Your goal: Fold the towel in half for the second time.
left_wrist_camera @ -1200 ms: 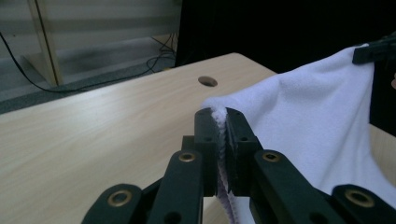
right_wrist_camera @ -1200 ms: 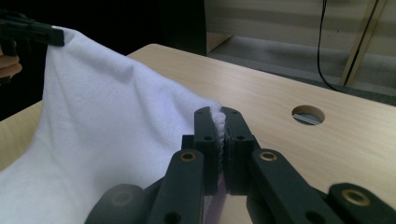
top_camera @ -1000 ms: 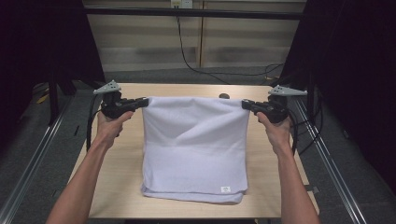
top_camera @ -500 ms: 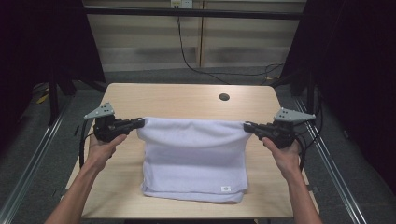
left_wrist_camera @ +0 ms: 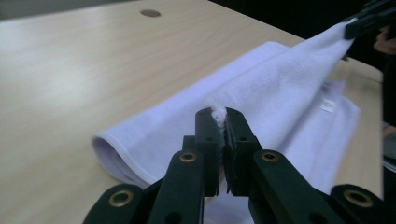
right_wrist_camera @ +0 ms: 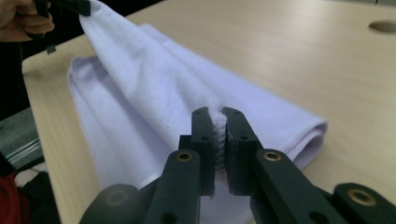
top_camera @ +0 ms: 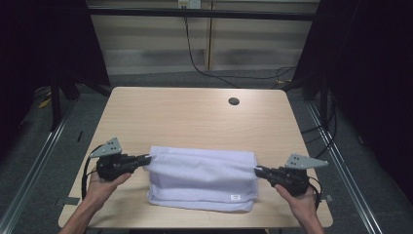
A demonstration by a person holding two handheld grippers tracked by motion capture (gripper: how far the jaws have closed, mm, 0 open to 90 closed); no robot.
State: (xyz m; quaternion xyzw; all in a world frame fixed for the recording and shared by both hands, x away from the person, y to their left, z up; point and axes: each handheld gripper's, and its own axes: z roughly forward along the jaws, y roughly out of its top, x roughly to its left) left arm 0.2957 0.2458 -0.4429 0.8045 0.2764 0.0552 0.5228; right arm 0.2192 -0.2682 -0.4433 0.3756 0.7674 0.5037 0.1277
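Fingers [left_wrist_camera: 205,135] clamping towel [left_wrist_camera: 280,88] corner

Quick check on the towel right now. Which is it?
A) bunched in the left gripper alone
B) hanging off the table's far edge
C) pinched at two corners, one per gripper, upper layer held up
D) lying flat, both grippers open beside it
C: the left gripper and right gripper each have jaws shut on a corner of the towel, its upper layer lifted between them.

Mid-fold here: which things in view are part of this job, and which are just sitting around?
In the job:
- white towel, folded over on itself
- left gripper, shut on one towel corner
- right gripper, shut on the other corner
- wooden table, the work surface

Just lying about:
- cable hole in the table
- black cables on the floor behind
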